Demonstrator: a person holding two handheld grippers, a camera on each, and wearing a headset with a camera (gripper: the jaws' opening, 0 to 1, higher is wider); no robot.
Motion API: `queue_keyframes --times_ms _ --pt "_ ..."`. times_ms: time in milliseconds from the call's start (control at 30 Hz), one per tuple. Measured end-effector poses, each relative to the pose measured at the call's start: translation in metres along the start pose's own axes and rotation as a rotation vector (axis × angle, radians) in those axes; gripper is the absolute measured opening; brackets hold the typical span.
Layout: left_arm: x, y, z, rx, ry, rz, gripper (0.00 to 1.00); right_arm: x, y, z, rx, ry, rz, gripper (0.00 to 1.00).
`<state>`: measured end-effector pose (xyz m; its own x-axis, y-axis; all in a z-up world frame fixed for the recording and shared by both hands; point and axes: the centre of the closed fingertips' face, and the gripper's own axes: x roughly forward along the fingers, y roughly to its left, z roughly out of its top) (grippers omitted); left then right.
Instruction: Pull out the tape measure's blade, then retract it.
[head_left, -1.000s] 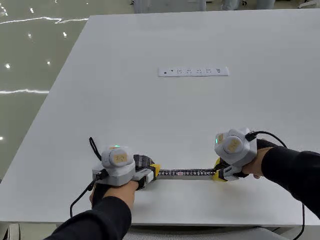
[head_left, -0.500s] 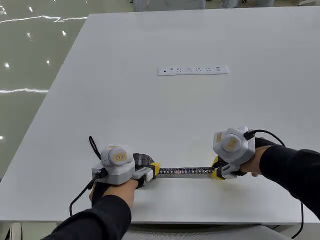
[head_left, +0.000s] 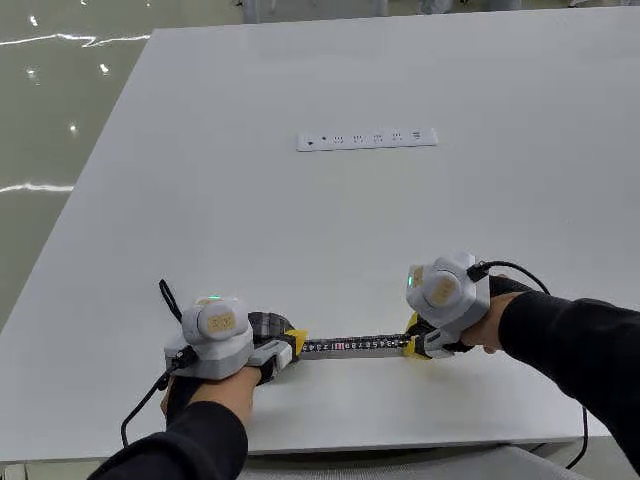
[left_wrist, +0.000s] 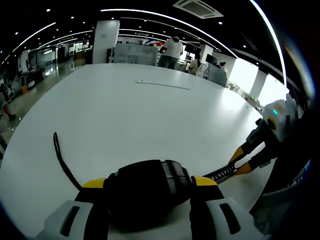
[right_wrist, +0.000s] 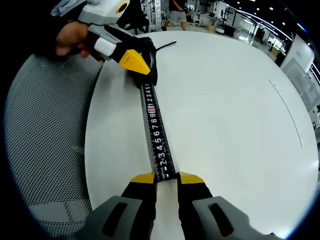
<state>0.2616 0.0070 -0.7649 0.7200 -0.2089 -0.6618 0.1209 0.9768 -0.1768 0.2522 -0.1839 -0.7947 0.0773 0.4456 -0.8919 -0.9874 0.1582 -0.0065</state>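
Note:
A black tape measure case (head_left: 268, 327) with yellow trim lies near the front edge of the white table (head_left: 300, 230). My left gripper (head_left: 280, 350) is shut on the case, and in the left gripper view the case (left_wrist: 145, 192) sits between the yellow-tipped jaws. The blade (head_left: 355, 346) runs out flat to the right along the table. My right gripper (head_left: 412, 346) is shut on the blade's end. In the right gripper view the numbered blade (right_wrist: 156, 135) leads from my right gripper (right_wrist: 166, 177) to the case (right_wrist: 148, 65).
A white power strip (head_left: 367, 138) lies mid-table, far from the grippers. The tape's black wrist strap (head_left: 165, 297) trails left of the case. The table's front edge is just below both hands, with a mesh chair seat (right_wrist: 45, 140) beyond it. Glossy floor lies to the left.
The head view has shifted a little. The right gripper has edged slightly toward the case, still holding the blade's end; the left gripper and case have stayed put.

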Motion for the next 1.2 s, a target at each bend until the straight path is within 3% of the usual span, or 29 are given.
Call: queue_keyframes --times_ms 167,800,1067,1200 --pt "0.0 0.0 0.0 -0.001 -0.004 -0.003 0.61 0.001 0.001 0.003 0.002 -0.029 -0.001 0.11" --pt "0.001 0.001 0.0 -0.012 0.004 -0.002 0.61 0.006 0.002 0.013 -0.019 -0.051 0.016 0.11" --pt "0.001 0.002 0.001 -0.036 0.006 -0.001 0.61 0.008 0.001 0.018 -0.023 -0.112 0.01 0.11" --pt "0.001 0.002 0.001 -0.038 0.007 -0.004 0.61 0.008 0.001 0.021 -0.028 -0.112 0.012 0.11"
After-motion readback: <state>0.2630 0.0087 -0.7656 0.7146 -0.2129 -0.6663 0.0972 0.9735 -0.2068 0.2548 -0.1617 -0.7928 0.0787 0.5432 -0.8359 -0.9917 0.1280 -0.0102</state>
